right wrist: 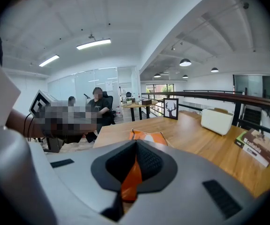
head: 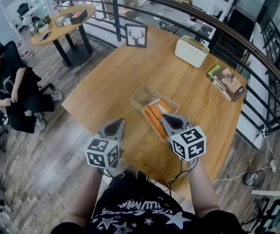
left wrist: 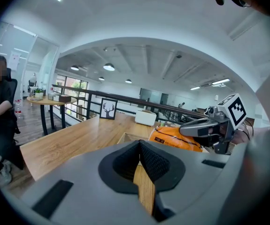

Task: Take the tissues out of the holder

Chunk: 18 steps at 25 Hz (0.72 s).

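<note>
So there's just the one orange plastic tissue pack [head: 155,115]. It sits at the near end of the open wooden box holder [head: 143,95], slanting over the holder's near edge towards you. There's a small dark label on the wrapper, but the print is too tiny to read. One holder, and the far half of it is bare.

Your right gripper [head: 165,117] has its jaws clenched on the near edge of the pack. In the right gripper view you can see a strip of orange wrapper pinched right between the pads. Your left gripper [head: 119,122] is just beside it on the left, over the near edge of the wooden desk [head: 130,67]. Its jaws are closed together with nothing in them, and it's not touching the pack or the holder.

Further out on the desk:
- one black-framed picture of a deer head [head: 136,35], standing at the far edge
- one white rounded box [head: 192,51] off to the right of it
- two books at the right edge, a green one [head: 214,71] and a brown one [head: 230,82] with white lettering I can't quite read

Past the desk there's one round wooden table [head: 62,26] with some clutter on top, and a person in black [head: 8,89] seated at the left.
</note>
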Each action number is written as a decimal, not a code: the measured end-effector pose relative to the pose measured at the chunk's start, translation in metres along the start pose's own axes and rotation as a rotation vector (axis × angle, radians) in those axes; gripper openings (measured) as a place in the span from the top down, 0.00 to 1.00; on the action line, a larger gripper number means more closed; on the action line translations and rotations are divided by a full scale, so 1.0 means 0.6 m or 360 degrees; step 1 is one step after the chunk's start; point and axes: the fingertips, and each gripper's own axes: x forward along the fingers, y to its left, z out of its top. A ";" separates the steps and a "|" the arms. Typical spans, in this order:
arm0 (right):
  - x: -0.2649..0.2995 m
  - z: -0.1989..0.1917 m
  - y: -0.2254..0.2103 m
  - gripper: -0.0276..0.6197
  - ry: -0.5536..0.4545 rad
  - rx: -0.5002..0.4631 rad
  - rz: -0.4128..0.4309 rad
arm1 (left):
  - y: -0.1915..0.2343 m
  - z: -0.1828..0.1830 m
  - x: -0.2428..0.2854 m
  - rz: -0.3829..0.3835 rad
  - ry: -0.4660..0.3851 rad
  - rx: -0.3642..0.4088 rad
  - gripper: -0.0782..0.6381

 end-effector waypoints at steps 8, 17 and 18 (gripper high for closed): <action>0.004 -0.028 0.026 0.93 0.0015 0.0076 0.0047 | 0.007 -0.015 -0.005 -0.0005 0.0012 -0.0020 0.87; -0.019 -0.053 0.097 0.93 0.0055 0.0026 0.0000 | 0.010 -0.070 -0.092 -0.0013 0.0001 -0.0097 0.87; -0.026 -0.053 0.113 0.93 0.0053 0.0021 -0.0001 | 0.010 -0.077 -0.110 -0.0012 0.0003 -0.0115 0.87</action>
